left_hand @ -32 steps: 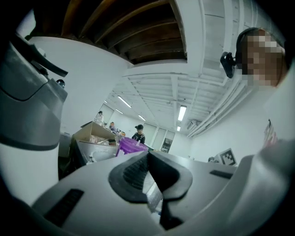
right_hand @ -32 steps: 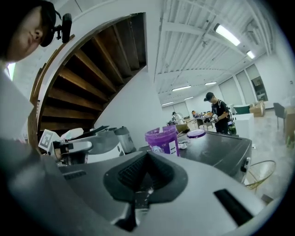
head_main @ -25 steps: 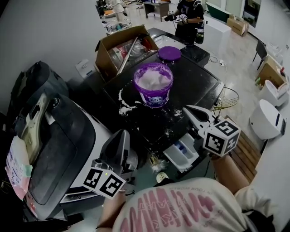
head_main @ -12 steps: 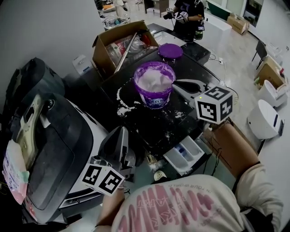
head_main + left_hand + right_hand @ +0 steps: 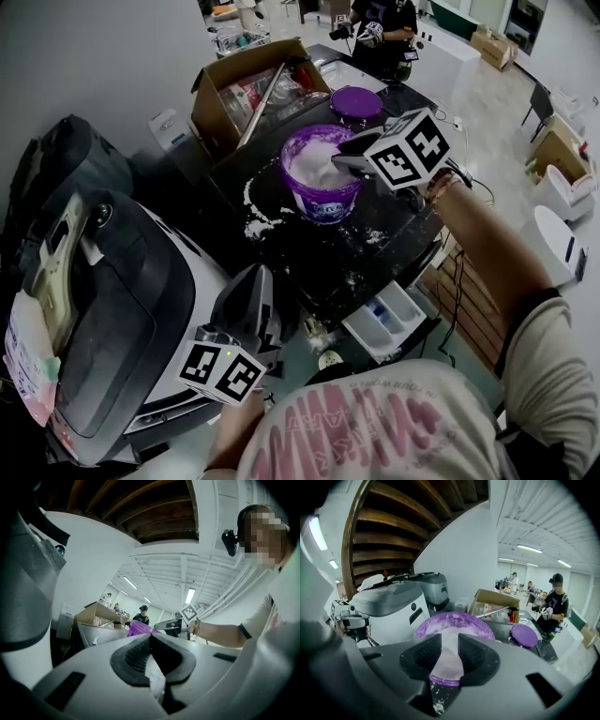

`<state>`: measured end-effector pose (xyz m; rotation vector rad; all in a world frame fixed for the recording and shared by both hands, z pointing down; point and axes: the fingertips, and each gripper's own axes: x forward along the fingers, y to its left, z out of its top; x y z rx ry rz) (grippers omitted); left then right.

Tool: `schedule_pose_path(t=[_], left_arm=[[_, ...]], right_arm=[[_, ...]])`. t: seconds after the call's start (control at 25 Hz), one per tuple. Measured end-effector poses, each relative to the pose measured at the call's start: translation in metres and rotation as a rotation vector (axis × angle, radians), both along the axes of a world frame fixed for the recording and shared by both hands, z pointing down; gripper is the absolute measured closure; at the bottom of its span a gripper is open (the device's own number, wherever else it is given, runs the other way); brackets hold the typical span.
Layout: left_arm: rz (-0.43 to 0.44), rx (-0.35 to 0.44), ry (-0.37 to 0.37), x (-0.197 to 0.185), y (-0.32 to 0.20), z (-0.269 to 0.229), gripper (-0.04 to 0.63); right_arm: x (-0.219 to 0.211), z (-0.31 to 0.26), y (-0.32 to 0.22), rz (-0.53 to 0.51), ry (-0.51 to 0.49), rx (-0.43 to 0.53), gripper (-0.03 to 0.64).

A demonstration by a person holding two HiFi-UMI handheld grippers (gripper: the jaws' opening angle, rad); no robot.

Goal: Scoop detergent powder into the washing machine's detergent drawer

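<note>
A purple bucket (image 5: pixel 323 175) full of white powder stands on the washing machine's black top (image 5: pixel 394 234). My right gripper (image 5: pixel 339 156) reaches over the bucket's right rim and points down at the powder. Its jaws have just been opening and stand open with nothing between them. In the right gripper view, the bucket (image 5: pixel 454 623) shows through the gap of the right gripper (image 5: pixel 449 639). The detergent drawer (image 5: pixel 386 321) is pulled out at the machine's front. My left gripper (image 5: pixel 253 277) hovers low to the left of the drawer. The left gripper's (image 5: pixel 150 638) pad tips meet, with nothing held.
Spilled powder (image 5: pixel 256 221) lies on the black top left of the bucket. The purple lid (image 5: pixel 356 101) and an open cardboard box (image 5: pixel 246 89) sit behind it. Another white and black machine (image 5: pixel 112 300) stands at the left. A person (image 5: pixel 380 28) stands far behind.
My right gripper has swung from beside the drawer up and left to the bucket's rim, and its jaws have opened. The left gripper has hardly shifted.
</note>
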<state>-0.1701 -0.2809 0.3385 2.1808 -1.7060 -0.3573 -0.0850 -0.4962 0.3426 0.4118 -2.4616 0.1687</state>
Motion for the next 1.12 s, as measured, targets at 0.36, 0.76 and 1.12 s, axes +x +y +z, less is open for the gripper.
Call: schedule_pose_path(t=[0.36,0.76,1.12], left_arm=[[-0.016,-0.001,-0.018,-0.005,-0.003,0.005,0.595],[-0.026,-0.012,-0.009,-0.007,0.002,0.010,0.595],[-0.031,-0.022,0.001,-0.007,0.010,0.016,0.595]], right_arm=[[-0.007,0.016,-0.021,0.003,0.188,0.046,0.497],[-0.024,0.006,-0.005,-0.054,0.118,-0.024,0.609],[-0.028,-0.019,-0.022,-0.001,0.112,0.227,0.614]])
